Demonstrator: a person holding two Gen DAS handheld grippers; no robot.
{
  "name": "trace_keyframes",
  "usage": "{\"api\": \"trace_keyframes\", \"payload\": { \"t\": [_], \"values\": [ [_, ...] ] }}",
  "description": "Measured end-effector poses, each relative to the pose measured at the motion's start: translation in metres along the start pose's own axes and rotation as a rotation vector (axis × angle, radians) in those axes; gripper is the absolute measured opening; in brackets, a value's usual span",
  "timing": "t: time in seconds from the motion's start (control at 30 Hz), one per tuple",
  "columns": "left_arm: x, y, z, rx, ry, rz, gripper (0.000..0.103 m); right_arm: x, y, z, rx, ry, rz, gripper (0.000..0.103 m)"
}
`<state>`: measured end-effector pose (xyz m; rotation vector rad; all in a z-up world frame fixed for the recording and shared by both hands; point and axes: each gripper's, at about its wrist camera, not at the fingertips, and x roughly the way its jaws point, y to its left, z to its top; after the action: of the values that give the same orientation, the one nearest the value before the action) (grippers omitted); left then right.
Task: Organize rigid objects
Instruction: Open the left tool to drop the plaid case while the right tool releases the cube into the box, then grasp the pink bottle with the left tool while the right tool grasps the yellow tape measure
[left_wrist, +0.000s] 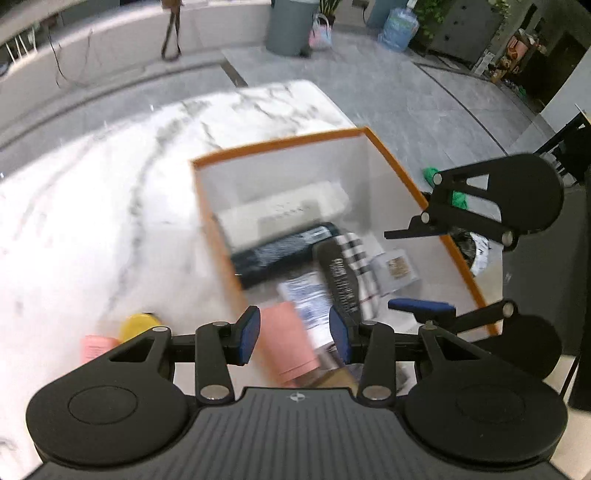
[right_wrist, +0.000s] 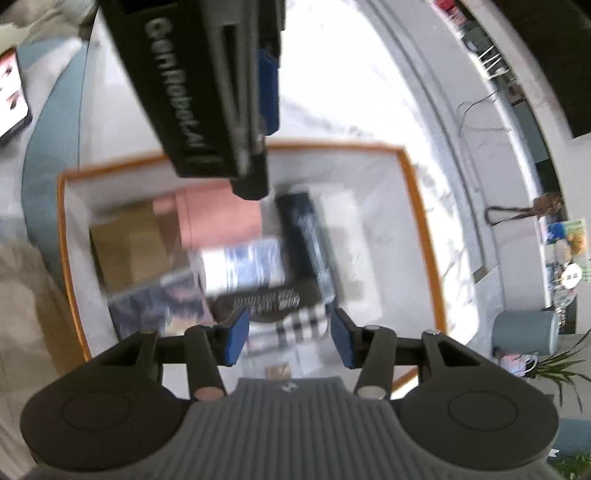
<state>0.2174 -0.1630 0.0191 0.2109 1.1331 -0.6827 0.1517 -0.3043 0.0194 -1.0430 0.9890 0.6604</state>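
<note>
While your left gripper (left_wrist: 294, 334) hangs over the near corner of the box (left_wrist: 395, 162), its jaws stand apart with nothing pressed between the two blue pads; the packages seen through the gap lie below them, inside the box. Your right gripper (right_wrist: 289, 338) is the same: jaws released, two blue pads clear of everything, the box (right_wrist: 421, 206) under them.

Both grippers point steeply down into that one orange-rimmed, white-walled box, which sits on the marble tabletop (left_wrist: 110, 192). In the left view the right gripper (left_wrist: 421, 269) shows at the right edge, turned sideways over the box's far rim. In the right view the left gripper's black body crosses the top of the frame above the box.

Motion blur softens the contents, but you can count about seven things in the box:
- one white carton (left_wrist: 288, 210) along the far wall
- one dark blue pack (left_wrist: 284, 251) beside it
- one black pack with white print (left_wrist: 340, 280)
- one checked black-and-white piece (left_wrist: 360, 258)
- one blue-and-white printed packet (left_wrist: 306, 299)
- one pink box (left_wrist: 291, 339)
- one small grey packet (left_wrist: 395, 269)

The right view adds one brown carton (right_wrist: 129, 243) by the pink box (right_wrist: 218, 218).

Outside the box, on the tabletop just left of your left gripper, sit one yellow-capped thing (left_wrist: 138, 325) and one pink thing (left_wrist: 94, 347), touching or nearly so.
</note>
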Motion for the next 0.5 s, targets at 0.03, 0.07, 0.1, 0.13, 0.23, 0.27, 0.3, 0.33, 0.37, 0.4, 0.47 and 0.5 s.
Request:
{"api": "trace_keyframes", "payload": {
  "t": [0.03,0.07,0.1,0.13,0.23,0.27,0.3,0.33,0.37,0.4,0.47,0.5],
  "values": [
    [-0.005,0.004,-0.004,0.008,-0.015,0.012,0.048,-0.003,0.002,0.007,0.005,-0.011,-0.010,0.047],
    [-0.010,0.008,-0.009,0.016,-0.031,0.027,0.048,-0.003,0.003,0.013,0.011,-0.020,-0.019,0.047],
    [-0.016,0.013,-0.014,0.025,-0.049,0.042,0.048,-0.004,0.004,0.019,0.018,-0.031,-0.028,0.047],
    [-0.020,0.017,-0.018,0.031,-0.068,0.058,0.048,-0.006,0.005,0.026,0.023,-0.044,-0.037,0.047],
    [-0.029,0.034,-0.029,0.084,-0.111,0.103,0.048,-0.012,0.009,0.049,0.045,-0.080,-0.052,0.047],
    [-0.032,0.038,-0.032,0.099,-0.120,0.112,0.048,-0.012,0.010,0.055,0.054,-0.088,-0.049,0.047],
    [-0.034,0.043,-0.034,0.116,-0.127,0.121,0.048,-0.012,0.012,0.062,0.062,-0.096,-0.045,0.047],
    [-0.036,0.049,-0.036,0.126,-0.130,0.125,0.048,-0.012,0.013,0.071,0.075,-0.107,-0.042,0.047],
    [-0.038,0.054,-0.039,0.121,-0.133,0.120,0.048,-0.012,0.015,0.077,0.090,-0.115,-0.036,0.047],
    [-0.039,0.061,-0.041,0.109,-0.132,0.107,0.048,-0.009,0.016,0.085,0.109,-0.122,-0.024,0.046],
    [-0.039,0.072,-0.048,0.109,-0.123,0.110,0.048,0.000,0.017,0.099,0.157,-0.126,0.004,0.046],
    [-0.037,0.075,-0.051,0.124,-0.121,0.130,0.048,0.006,0.017,0.107,0.181,-0.125,0.020,0.046]
  ]
}}
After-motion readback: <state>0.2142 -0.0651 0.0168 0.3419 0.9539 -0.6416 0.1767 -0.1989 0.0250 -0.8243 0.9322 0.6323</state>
